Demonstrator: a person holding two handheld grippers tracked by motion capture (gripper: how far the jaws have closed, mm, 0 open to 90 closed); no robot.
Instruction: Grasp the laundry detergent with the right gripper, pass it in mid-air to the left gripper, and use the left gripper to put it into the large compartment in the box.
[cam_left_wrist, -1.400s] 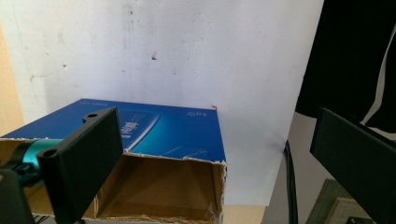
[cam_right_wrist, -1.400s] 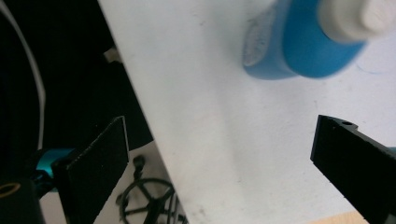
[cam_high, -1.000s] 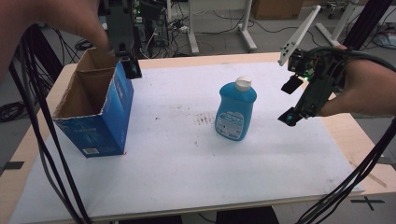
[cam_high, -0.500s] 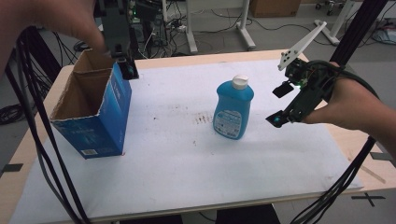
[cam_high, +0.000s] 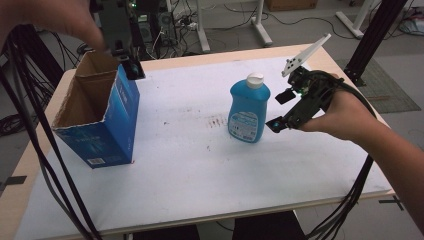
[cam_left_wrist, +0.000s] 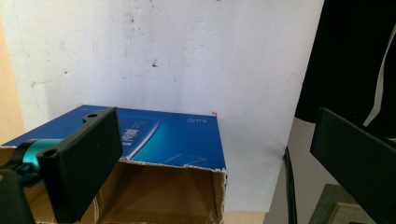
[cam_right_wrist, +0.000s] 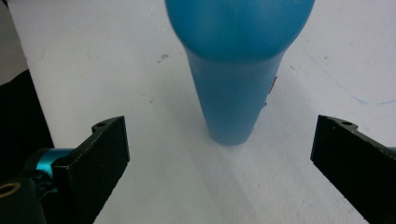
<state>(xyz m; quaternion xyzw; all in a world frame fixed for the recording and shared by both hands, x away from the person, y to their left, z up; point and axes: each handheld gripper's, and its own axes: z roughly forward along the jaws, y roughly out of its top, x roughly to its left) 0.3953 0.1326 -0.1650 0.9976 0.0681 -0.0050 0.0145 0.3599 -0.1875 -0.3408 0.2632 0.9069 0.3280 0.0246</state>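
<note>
High view: blue bottle (cam_high: 248, 110) stands upright, white cap on, mid-table on the white sheet (cam_high: 200, 165) covering the table (cam_high: 30, 200). Right gripper (cam_high: 281, 110) just beside the bottle on its right, fingers spread wide, nothing held, not yet touching. Well to the bottle's left stands an open-topped blue cardboard box (cam_high: 100, 125); what shows of its inside looks empty. Left gripper (cam_high: 131, 64) hovers at the box's far corner. Left gripper view: fingers (cam_left_wrist: 84, 158) wide apart over the box's torn rim (cam_left_wrist: 187, 164), gripping nothing; brown interior bare as far as visible. Right gripper view: bottle (cam_right_wrist: 233, 84) centred between the wide fingers (cam_right_wrist: 100, 163), seen side-on, liquid level hard to tell. Risk, as I judge it: bottle is tall on a narrow base, so one finger meeting it first would shove or tip it toward the box; closing on the rounded shoulder could let it slip.
</note>
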